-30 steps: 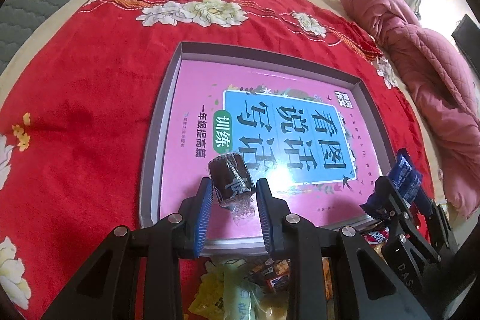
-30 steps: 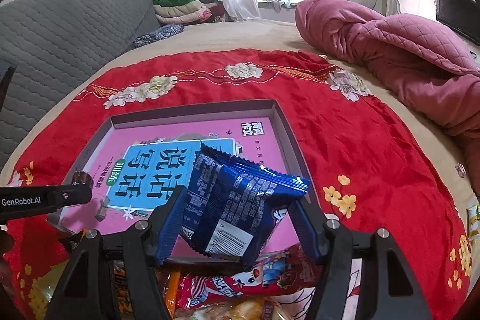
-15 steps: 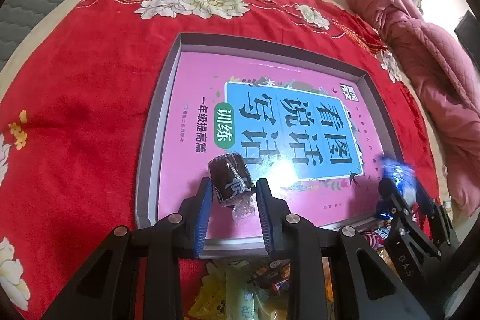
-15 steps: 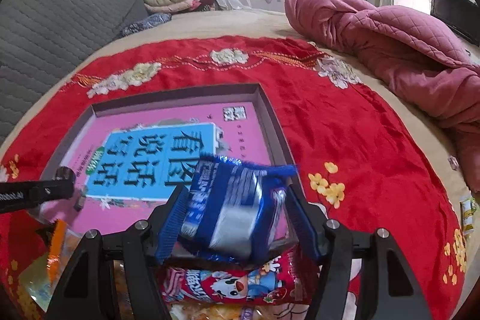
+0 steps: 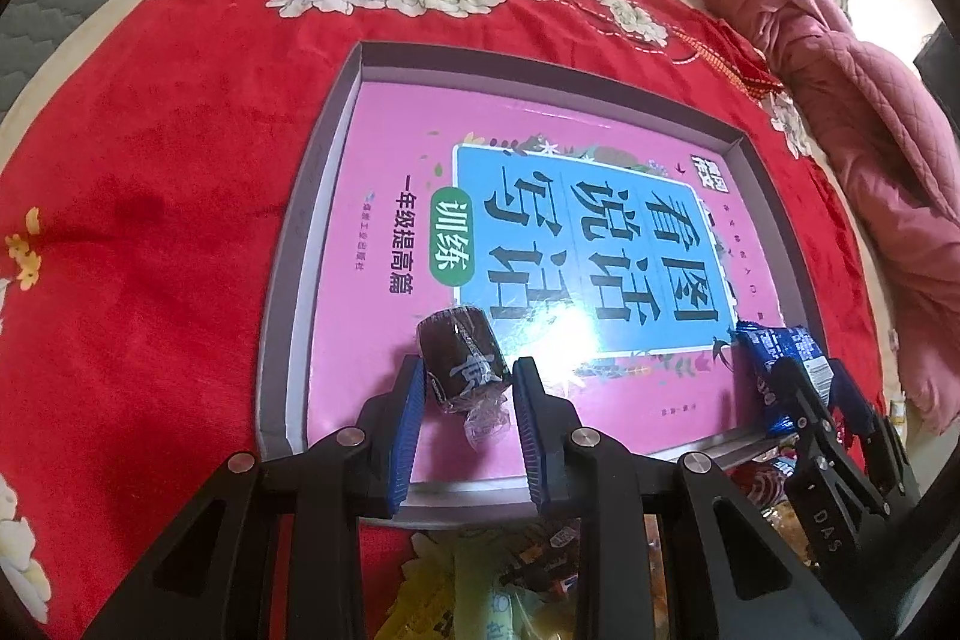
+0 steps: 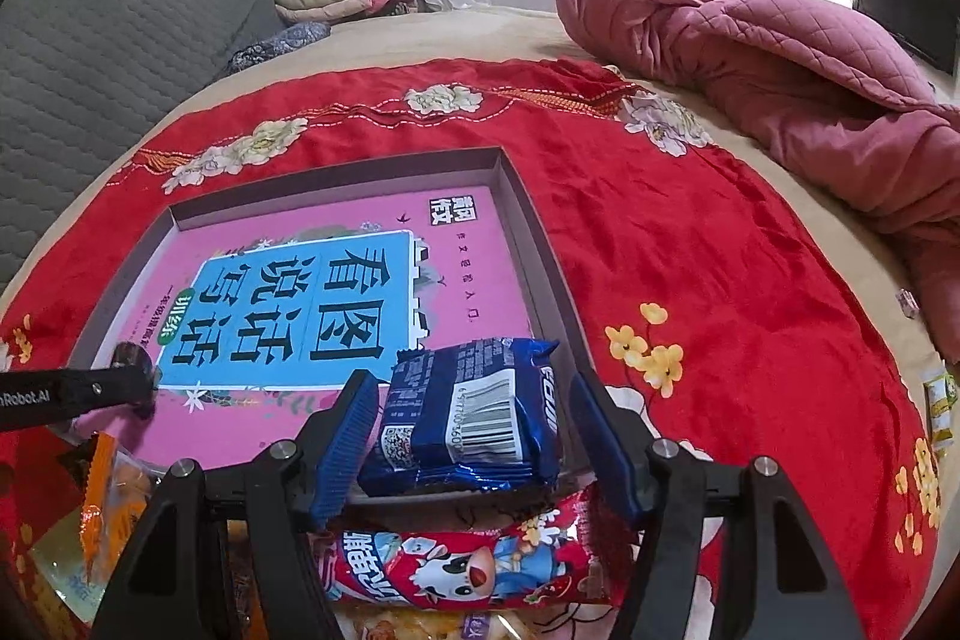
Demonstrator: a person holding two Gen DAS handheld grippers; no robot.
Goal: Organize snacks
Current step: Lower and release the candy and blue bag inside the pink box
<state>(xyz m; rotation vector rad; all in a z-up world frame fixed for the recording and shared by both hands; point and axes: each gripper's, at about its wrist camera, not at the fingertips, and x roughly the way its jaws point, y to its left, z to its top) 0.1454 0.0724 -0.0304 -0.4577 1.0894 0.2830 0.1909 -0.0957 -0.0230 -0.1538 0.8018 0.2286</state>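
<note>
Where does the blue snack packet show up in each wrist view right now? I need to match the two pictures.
Left wrist: blue snack packet at far right, in the right gripper, over the tray's near right corner.
Right wrist: blue snack packet bottom centre, between the blue pads.
Shared landmark: the pink book in the grey tray.

A small dark-brown wrapped candy (image 5: pixel 461 363), twisted clear end trailing, sat pinched over the near edge of the grey tray (image 5: pixel 336 142) with its pink book. At the tray's near right corner a blue foil snack packet (image 6: pixel 474 415) showed its barcode. Loose snacks lay before the tray, among them a red cartoon-cow packet (image 6: pixel 462 568).
</note>
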